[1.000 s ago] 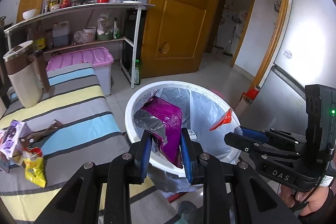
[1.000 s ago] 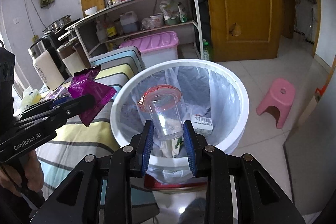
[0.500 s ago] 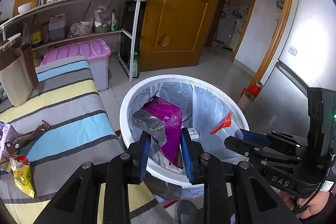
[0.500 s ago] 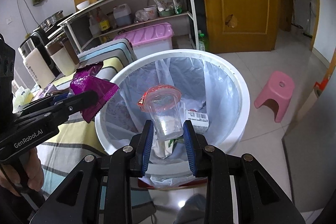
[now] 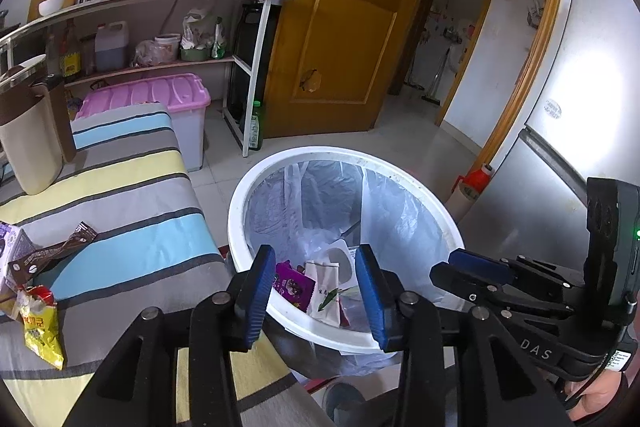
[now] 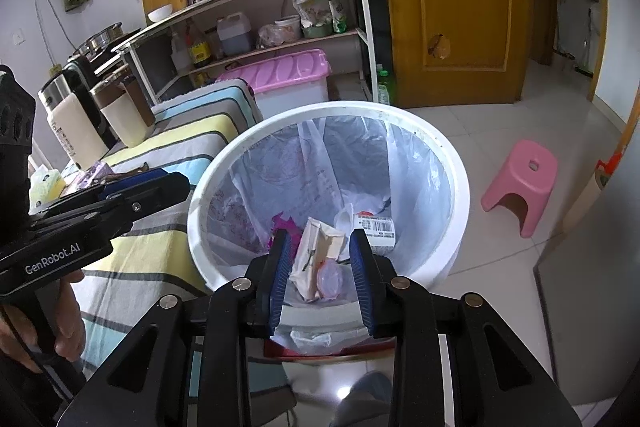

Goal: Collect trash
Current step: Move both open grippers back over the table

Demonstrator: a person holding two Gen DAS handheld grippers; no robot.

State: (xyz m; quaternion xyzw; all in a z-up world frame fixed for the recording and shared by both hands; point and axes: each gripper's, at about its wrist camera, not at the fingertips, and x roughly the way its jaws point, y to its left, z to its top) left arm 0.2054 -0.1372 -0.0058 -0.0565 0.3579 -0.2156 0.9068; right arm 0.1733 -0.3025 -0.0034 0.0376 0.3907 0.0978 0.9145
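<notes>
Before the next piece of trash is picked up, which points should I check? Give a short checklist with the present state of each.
1. Left gripper free: ok. Its fingers have just been opening; nothing is between them.
2. Right gripper free: ok. Its fingers stand apart with nothing held.
3. Purple wrapper inside the white bin: ok.
4. Clear plastic cup inside the bin: ok, it lies on the trash at the bottom.
5. Trash left on the striped cloth: not ok. A yellow snack bag and a brown wrapper still lie there.
6. Bin liner in place: ok at the rim that shows.
</notes>
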